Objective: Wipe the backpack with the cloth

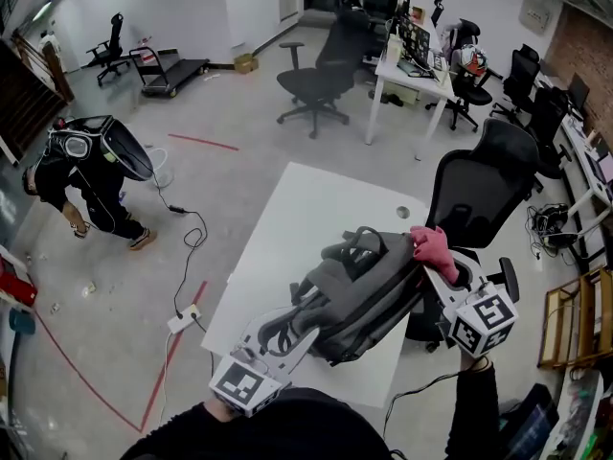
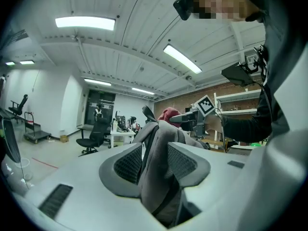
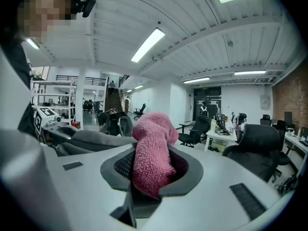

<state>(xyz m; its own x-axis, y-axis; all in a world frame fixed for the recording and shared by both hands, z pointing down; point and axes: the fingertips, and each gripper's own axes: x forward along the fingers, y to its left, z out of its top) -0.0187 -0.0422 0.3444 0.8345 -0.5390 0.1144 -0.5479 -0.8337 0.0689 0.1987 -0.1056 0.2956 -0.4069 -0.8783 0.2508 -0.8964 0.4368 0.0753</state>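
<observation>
A grey backpack (image 1: 369, 290) lies on the white table (image 1: 297, 218), its top toward the far right. My left gripper (image 1: 299, 319) is shut on the backpack's near end; in the left gripper view grey fabric and a black strap (image 2: 156, 170) fill the gap between the jaws. My right gripper (image 1: 433, 257) is shut on a pink cloth (image 1: 432, 246), held at the backpack's far right top corner. The right gripper view has the cloth (image 3: 151, 150) bulging out between the jaws, with the backpack (image 3: 89, 139) to its left. Whether the cloth touches the backpack I cannot tell.
A black office chair (image 1: 479, 185) stands right behind the table's right edge. Another office chair (image 1: 321, 75) and a cluttered desk (image 1: 417, 65) are farther back. A person (image 1: 91, 175) bends over on the floor at left, near a cable and power strip (image 1: 182, 322).
</observation>
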